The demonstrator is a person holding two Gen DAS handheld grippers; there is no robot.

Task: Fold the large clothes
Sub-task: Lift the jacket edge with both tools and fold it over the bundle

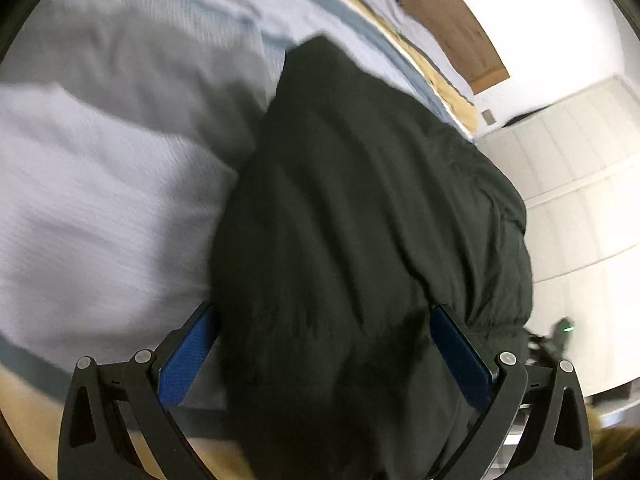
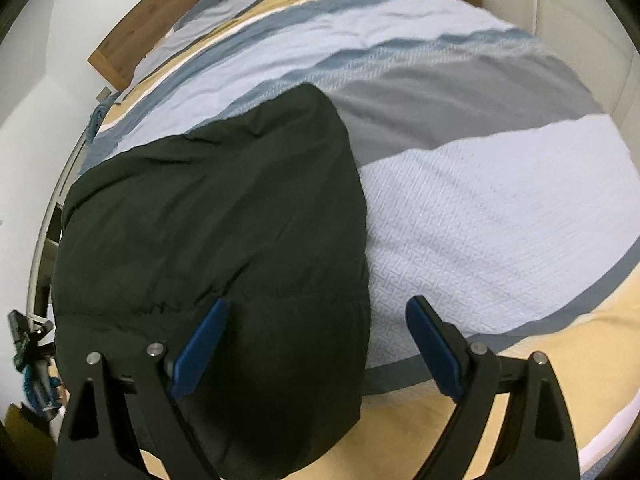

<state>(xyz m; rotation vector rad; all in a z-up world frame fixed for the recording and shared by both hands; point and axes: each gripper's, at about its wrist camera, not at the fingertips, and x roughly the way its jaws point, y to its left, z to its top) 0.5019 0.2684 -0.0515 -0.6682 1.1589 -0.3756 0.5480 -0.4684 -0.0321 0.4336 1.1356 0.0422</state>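
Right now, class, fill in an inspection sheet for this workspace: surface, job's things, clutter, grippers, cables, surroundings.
Surface: bed with a striped blue, grey and yellow cover.
Job's things: dark green jacket lying on the cover, bulky and creased.
Clutter: nothing seen on the bed; small dark device with a green light beside it.
Grippers: left gripper open, jacket between its jaws; right gripper open over the jacket's edge.
Cables: nothing seen.
Surroundings: wooden headboard, white walls.
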